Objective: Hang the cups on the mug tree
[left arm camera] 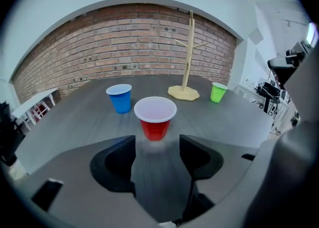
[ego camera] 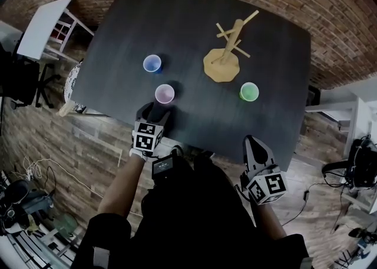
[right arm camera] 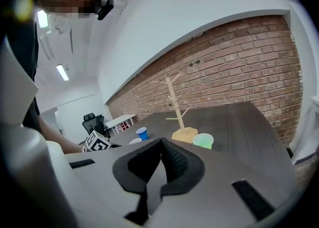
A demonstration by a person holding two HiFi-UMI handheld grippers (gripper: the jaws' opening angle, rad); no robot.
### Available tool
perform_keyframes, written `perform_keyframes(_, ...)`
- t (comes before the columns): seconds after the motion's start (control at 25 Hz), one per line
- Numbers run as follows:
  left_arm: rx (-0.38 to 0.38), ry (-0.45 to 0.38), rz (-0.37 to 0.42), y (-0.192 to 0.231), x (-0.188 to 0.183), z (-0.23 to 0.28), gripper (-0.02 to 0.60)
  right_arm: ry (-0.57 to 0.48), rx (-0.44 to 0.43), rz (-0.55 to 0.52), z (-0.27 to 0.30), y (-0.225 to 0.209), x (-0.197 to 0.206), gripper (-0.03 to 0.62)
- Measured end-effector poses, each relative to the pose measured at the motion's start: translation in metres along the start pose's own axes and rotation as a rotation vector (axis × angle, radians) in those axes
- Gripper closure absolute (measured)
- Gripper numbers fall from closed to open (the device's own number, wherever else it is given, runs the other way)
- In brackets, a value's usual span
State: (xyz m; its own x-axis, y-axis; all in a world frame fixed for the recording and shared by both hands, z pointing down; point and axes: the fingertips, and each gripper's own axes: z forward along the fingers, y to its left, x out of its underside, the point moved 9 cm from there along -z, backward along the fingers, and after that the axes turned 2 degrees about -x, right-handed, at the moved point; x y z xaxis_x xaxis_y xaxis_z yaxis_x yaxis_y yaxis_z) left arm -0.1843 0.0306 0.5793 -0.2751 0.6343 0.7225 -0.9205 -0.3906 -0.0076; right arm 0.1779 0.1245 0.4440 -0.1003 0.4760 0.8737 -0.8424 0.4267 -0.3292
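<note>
**Head view.** The mug tree [ego camera: 227, 50] stands upright on the dark table [ego camera: 194, 9]. All three cups stand on the table, mouth up and empty. The green cup [ego camera: 249, 91] is near the tree's base, on the person's side. The blue cup [ego camera: 152, 63] is well left of the tree. The red cup [ego camera: 164, 93] is left of the tree and nearer the person.

**Left gripper view.** The left gripper [left arm camera: 157, 152] is released, its jaws wide. The red cup stands just beyond their tips, untouched.

**Right gripper view.** The right gripper [right arm camera: 162, 164] is clenched on nothing, with the tree beyond it.

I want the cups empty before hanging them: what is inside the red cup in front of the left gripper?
The red cup shows only a pale, bare interior from above; nothing appears to be in it. From the left gripper view its near wall covers the bottom.
</note>
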Motion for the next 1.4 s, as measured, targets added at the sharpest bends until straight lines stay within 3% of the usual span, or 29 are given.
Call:
perform_keyframes(0.28,0.03,-0.001,0.023,-0.002,0.008,-0.006,0.316,0.007,-0.001,0.005,0.021,0.006,0.0,0.574)
perform_keyframes(0.88,0.051,-0.029,0.049,0.017,-0.008,0.043,0.307,0.001,0.067,0.049,0.03,0.028,-0.002,0.574)
perform_keyframes(1.04,0.043,-0.045,0.087,0.014,-0.014,0.048,0.308,-0.003,0.076,0.079,0.032,0.028,0.001,0.574)
perform_keyframes(1.16,0.045,-0.004,0.129,0.011,-0.008,0.06,0.308,0.006,0.078,0.092,0.034,0.029,0.004,0.574)
perform_keyframes(1.4,0.035,-0.009,0.065,0.013,-0.008,0.071,0.308,0.018,0.077,0.101,0.035,0.03,0.011,0.574)
